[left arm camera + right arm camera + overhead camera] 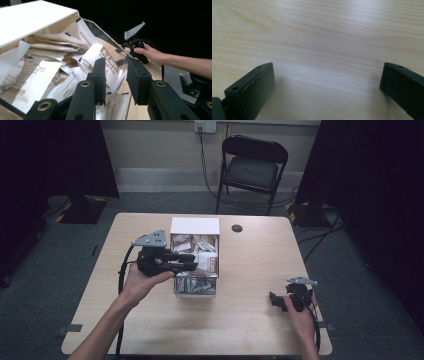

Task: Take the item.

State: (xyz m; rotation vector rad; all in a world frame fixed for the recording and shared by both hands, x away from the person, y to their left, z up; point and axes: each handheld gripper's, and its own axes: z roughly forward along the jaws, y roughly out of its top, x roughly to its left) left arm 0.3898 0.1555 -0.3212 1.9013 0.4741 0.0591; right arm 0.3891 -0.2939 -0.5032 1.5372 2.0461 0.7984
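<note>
A clear box (195,291) full of white and brown paper packets (200,257) stands mid-table, its white lid (195,226) raised at the far end. My left gripper (194,261) hovers over the box from its left side, jaws pointing right, open with nothing between them. In the left gripper view, the packets (37,75) lie just beyond the open left gripper (117,77), under the lid (32,20). My right gripper (273,300) rests low at the table's front right. Its jaws stand wide open over bare wood (327,37), right gripper (327,85) empty.
The light wooden table (150,320) has bare room left and front of the box. A small black round disc (237,228) lies near the far edge. A black folding chair (252,167) and floor cables stand beyond the table. The right hand (150,52) appears past the box.
</note>
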